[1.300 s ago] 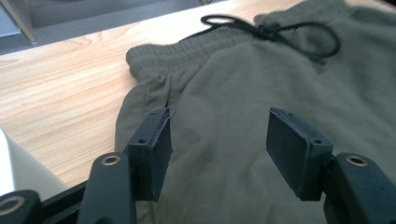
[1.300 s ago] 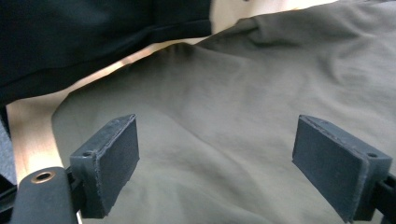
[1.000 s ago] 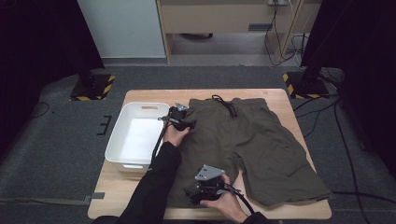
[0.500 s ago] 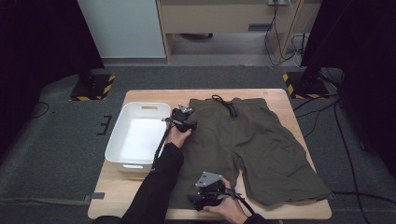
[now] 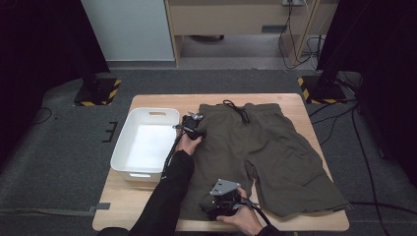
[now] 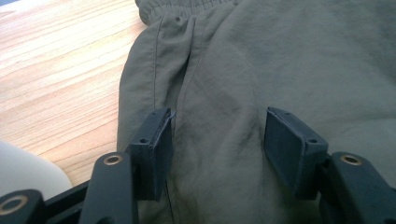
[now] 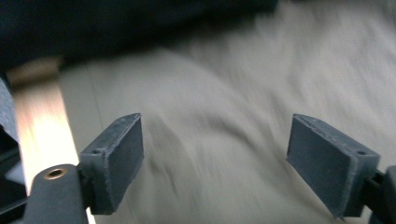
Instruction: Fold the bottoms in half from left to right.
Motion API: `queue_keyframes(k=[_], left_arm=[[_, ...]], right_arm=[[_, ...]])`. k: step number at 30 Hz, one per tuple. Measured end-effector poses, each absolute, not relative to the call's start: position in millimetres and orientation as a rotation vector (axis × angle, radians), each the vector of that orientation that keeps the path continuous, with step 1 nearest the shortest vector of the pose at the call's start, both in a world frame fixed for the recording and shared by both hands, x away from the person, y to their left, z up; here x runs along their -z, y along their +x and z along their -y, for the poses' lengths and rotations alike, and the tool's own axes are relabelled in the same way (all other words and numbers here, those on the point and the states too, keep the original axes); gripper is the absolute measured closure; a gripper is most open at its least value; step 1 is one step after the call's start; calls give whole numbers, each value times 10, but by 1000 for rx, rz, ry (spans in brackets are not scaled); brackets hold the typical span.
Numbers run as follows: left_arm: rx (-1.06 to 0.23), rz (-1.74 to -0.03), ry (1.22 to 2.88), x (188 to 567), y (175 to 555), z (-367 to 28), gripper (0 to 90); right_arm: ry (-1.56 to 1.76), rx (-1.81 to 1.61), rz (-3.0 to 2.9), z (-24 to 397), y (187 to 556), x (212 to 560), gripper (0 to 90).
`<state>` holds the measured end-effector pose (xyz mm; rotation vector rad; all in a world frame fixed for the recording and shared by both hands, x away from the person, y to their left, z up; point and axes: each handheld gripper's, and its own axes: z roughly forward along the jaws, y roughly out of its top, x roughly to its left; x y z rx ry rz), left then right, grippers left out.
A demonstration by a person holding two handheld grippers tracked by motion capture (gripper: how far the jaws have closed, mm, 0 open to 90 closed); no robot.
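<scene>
Olive-green shorts (image 5: 268, 152) lie spread flat on the wooden worktop (image 5: 162, 101), waistband and drawstring (image 5: 236, 109) at the far edge, legs toward me. I hold the left gripper (image 5: 191, 125) at the shorts' waist corner; in the left gripper view its fingers (image 6: 156, 149) stand apart with a band of cloth between them, the side seam just inside the left finger, and they have just been closing a little, though the pads do not look pressed into the fabric. The right gripper (image 5: 223, 206) sits over the near leg hem, close to the worktop's front edge; in the right gripper view its fingers (image 7: 116, 161) are spread wide over blurred cloth, having eased inward a touch, with nothing pinched.

The risk, as I judge it: the cloth is thin and lies flat, so the left fingers could close on air or on the top layer alone, and the corner would then slip or drag unevenly. On the right, the hem lies so near the front edge that a low approach could scrape the wood or push the leg into a wrinkle.

Just beyond the left fingers, on their outer side, stands an empty white bin (image 5: 142, 142), close enough to knock. My own left sleeve (image 5: 167, 196) lies across the near leg.
</scene>
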<state>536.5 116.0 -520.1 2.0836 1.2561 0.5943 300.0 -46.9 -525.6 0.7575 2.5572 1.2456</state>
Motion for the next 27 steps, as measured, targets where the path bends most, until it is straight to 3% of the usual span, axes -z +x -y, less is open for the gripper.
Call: queue_keyframes(k=[9,15,18,27], left_arm=[[-617,-1259,2119,5257,5391,-1135,434],[-614,-1282,2090,5278,5402,-1129,481],[-604,-1285,2076,5283,5393,-1114,578],[-572,-1308,2076,5263,5368,-1076,808]], right_arm=[[718,-1180,-2600,284,2970,5363,122],[736,-1143,-2597,254,2966,5371,159],[748,-1162,-2574,260,2948,5366,276],[777,-1188,-2518,334,2965,5354,777]])
